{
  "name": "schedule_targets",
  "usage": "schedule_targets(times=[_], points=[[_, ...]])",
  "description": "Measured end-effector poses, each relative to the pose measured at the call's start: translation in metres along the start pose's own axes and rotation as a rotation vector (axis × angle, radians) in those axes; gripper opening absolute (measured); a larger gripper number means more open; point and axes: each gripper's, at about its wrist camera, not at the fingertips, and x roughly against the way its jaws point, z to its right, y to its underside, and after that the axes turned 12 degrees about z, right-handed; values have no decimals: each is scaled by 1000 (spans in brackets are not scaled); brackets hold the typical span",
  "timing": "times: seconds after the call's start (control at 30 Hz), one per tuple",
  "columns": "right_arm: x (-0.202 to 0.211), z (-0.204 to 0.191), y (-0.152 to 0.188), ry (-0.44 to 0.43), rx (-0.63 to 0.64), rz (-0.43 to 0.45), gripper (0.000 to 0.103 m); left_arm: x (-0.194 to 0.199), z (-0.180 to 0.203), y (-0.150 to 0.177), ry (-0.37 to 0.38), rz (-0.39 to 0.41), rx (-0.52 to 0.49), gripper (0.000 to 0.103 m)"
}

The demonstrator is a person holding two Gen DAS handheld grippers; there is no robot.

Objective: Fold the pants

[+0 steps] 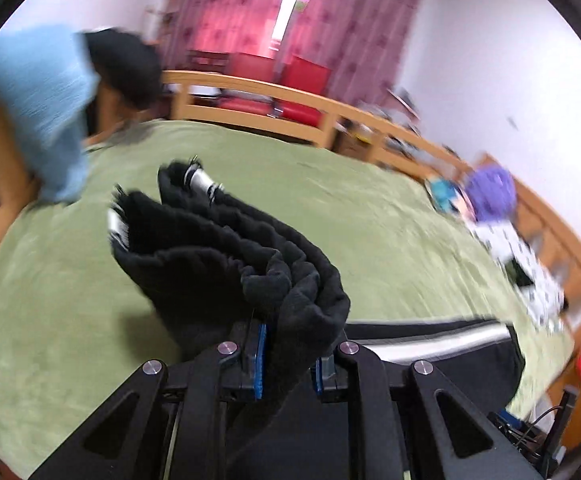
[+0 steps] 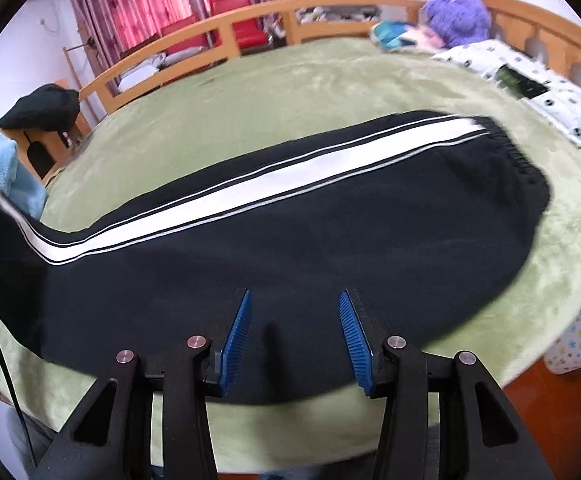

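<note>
Black pants point(image 2: 290, 232) with a white side stripe lie folded lengthwise on the green bed point(image 2: 290, 80), waistband at the right. My left gripper point(image 1: 288, 364) is shut on the bunched leg ends of the pants point(image 1: 226, 240) and holds them lifted above the bed. The rest of the pants shows in the left wrist view at the lower right point(image 1: 450, 360). My right gripper point(image 2: 294, 340) is open and empty, just above the near edge of the pants at mid length.
A wooden bed rail point(image 2: 250, 20) runs along the far side. A purple plush toy point(image 2: 458, 12) and a patterned pillow point(image 2: 530, 80) lie at the bed's head. A light blue cloth point(image 1: 38, 112) hangs at the left. Red chairs point(image 1: 298, 80) stand by pink curtains.
</note>
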Motion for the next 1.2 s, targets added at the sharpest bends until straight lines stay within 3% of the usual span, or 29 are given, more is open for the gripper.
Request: schedule_targets(times=[0.13, 0.23, 0.3, 0.4, 0.47, 0.53, 0.57, 0.6, 0.7, 0.8, 0.9, 1.0, 1.07, 1.1, 1.13, 1.2], points=[[24, 36, 12, 78, 21, 20, 47, -30, 88, 38, 96, -79, -32, 16], [32, 55, 23, 83, 15, 1, 47, -57, 125, 77, 152, -146, -5, 16], [34, 66, 32, 92, 16, -21, 47, -83, 147, 112, 169, -265, -22, 16], [32, 73, 39, 79, 6, -50, 47, -100, 157, 150, 125, -441, -81, 19], [31, 73, 41, 54, 0, -58, 47, -90, 149, 148, 148, -437, -60, 25], [27, 68, 39, 18, 4, -53, 47, -77, 136, 136, 214, -439, -16, 45], [24, 61, 39, 3, 7, -49, 47, -68, 129, 129, 238, -433, 9, 61], [21, 55, 35, -19, 12, -44, 47, -59, 120, 121, 248, -409, 34, 68], [6, 27, 24, -107, 25, -19, 48, -30, 86, 99, 203, -315, 33, 73], [-11, -5, 12, -201, 28, 2, 49, -13, 43, 88, 83, -271, 8, 73], [-29, -38, 2, -272, 33, 23, 49, -13, 5, 93, -13, -289, 49, 73], [-51, -71, -5, -340, 88, 22, 49, -7, -36, 102, -51, -307, 132, 73], [-67, -83, -4, -341, 109, -13, 49, -8, -49, 110, -72, -313, 162, 73], [-79, -89, -2, -323, 125, -46, 46, -13, -52, 114, -77, -317, 174, 73], [-92, -95, 3, -310, 144, -92, 27, -12, -61, 118, -75, -321, 199, 73], [-95, -102, 8, -279, 191, -98, 18, -11, -74, 125, -70, -329, 227, 73]])
